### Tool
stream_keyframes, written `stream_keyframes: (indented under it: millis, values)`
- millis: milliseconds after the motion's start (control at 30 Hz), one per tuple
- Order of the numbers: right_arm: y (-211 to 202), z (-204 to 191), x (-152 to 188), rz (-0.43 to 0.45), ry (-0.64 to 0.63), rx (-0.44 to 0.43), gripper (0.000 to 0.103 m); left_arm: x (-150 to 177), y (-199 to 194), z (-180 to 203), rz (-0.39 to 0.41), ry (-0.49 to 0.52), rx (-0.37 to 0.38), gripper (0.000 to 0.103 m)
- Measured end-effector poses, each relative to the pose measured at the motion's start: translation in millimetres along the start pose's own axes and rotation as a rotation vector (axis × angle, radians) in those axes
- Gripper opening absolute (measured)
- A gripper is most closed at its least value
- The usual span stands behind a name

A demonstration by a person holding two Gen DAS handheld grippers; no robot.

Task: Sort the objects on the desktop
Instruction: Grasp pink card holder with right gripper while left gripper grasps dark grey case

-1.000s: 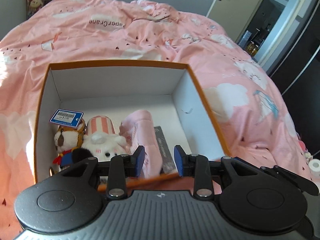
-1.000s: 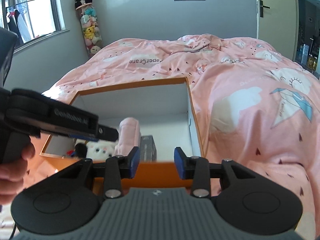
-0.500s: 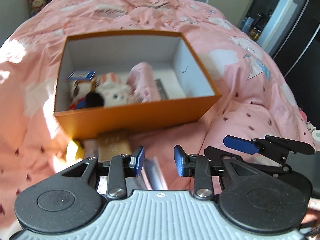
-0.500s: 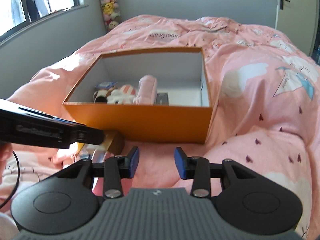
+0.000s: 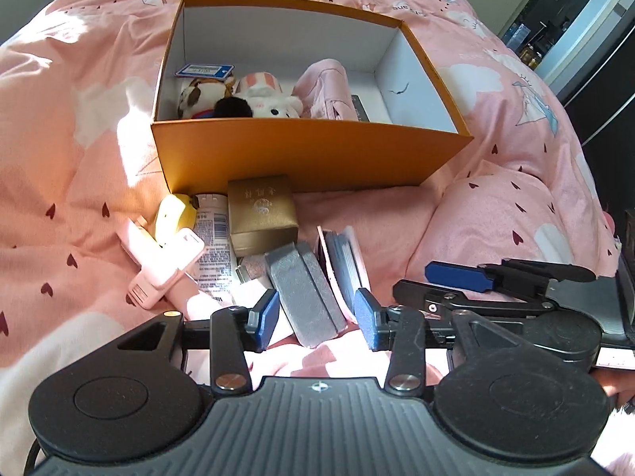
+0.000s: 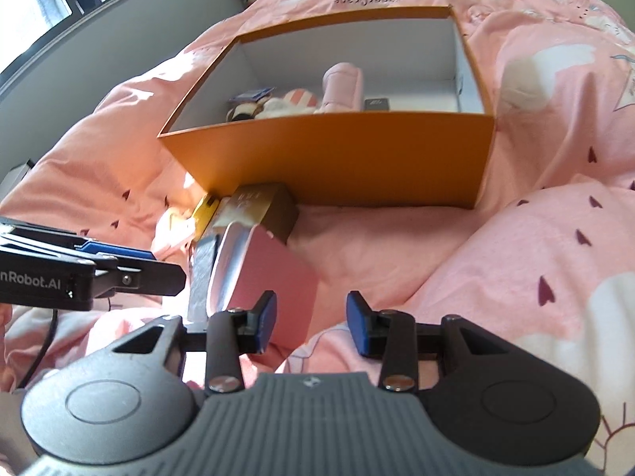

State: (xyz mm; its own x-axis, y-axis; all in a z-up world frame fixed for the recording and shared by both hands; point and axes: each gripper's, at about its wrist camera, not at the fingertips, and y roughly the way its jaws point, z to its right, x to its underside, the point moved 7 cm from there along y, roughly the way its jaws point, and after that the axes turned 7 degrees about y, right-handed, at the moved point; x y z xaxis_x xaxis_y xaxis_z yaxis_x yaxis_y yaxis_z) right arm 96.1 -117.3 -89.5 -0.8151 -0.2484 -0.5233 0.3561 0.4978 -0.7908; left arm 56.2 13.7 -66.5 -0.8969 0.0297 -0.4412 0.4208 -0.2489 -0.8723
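Orange box (image 5: 309,154) sits on the bed at twelve o'clock, gold box (image 5: 262,214) and grey case (image 5: 305,289) crowding before it, nearer than before, my left gripper (image 5: 313,319) and right gripper (image 6: 310,325) jaws spread, empty.

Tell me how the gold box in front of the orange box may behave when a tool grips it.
The gold box looks stiff, with flat sides, so probably an easy grip. Its surface seems glossy, perhaps a little slippery. It lies on soft bedding against other items, so it may tilt when pushed.
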Motion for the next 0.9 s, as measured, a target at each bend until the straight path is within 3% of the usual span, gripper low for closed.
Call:
stream_keyframes:
  millis: [133,400,533,900]
  values:
    - [-0.3,-6.6,0.1,-0.010,-0.021,-0.034,0.043,4.6,6.2,0.3,-0.026,-0.006,0.022,0.050]
    - [9.1,-31.0,12.8,-0.098,-0.146,-0.107,0.043,13.8,23.6,-10.8,-0.067,-0.019,-0.045,0.050]
    - [19.1,-33.1,14.4,-0.122,-0.148,-0.122,0.042,17.7,32.2,-6.4,-0.075,-0.021,-0.017,0.049]
    - [6.7,-29.2,1.3,0.007,-0.163,-0.012,0.027,11.0,24.6,-13.8,-0.037,-0.053,-0.035,0.049]
